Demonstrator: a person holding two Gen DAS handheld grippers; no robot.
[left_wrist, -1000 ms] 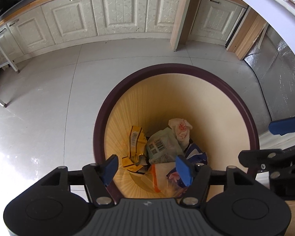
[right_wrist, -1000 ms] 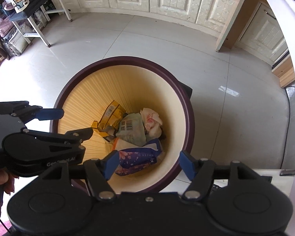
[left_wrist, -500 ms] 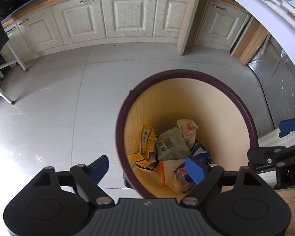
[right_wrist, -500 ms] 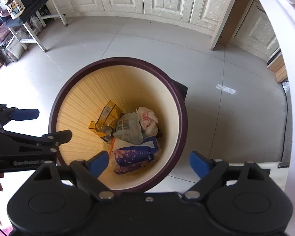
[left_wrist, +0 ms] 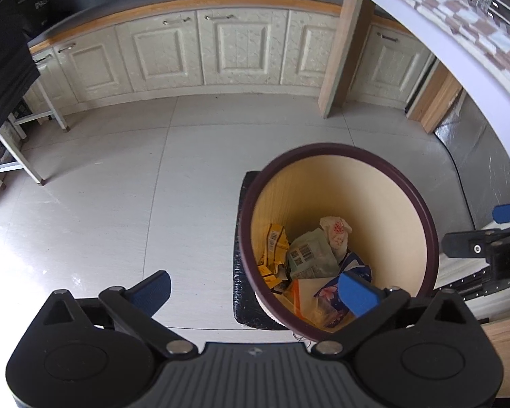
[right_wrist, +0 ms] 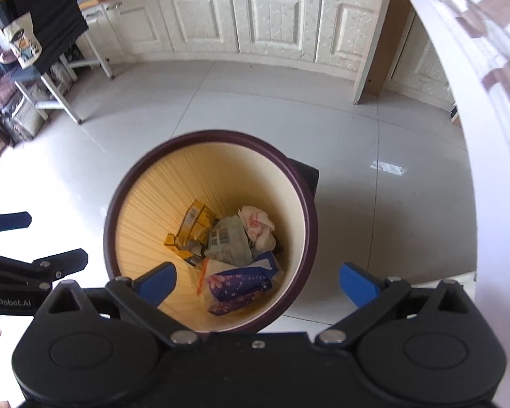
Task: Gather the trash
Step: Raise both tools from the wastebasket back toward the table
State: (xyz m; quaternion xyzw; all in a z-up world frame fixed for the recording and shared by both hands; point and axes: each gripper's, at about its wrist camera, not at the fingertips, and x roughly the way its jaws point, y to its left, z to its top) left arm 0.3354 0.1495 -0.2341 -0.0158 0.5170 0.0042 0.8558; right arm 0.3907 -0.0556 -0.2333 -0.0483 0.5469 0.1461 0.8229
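A round bin with a dark purple rim (left_wrist: 425, 217) (right_wrist: 309, 204) and a cream inside stands on the floor. In it lie a yellow wrapper (left_wrist: 273, 241) (right_wrist: 195, 222), a pale green packet with a barcode (left_wrist: 309, 255) (right_wrist: 226, 241), a crumpled white wrapper (left_wrist: 336, 229) (right_wrist: 256, 224) and a purple flowered packet (left_wrist: 329, 294) (right_wrist: 238, 287). My left gripper (left_wrist: 255, 292) is open and empty, high above the bin's left side. My right gripper (right_wrist: 258, 280) is open and empty, above the bin's near edge.
The bin rests on a black mat (left_wrist: 243, 272). Cream cabinets (left_wrist: 241, 44) line the far wall. A wooden post (left_wrist: 340, 54) stands behind the bin. A white counter edge (right_wrist: 459, 136) curves on the right. A white-legged rack (right_wrist: 51, 78) stands at the left.
Both grippers have opened wider and risen away from the bin. The left one has shifted left, so the bin now sits right of its centre. The trash has not moved.
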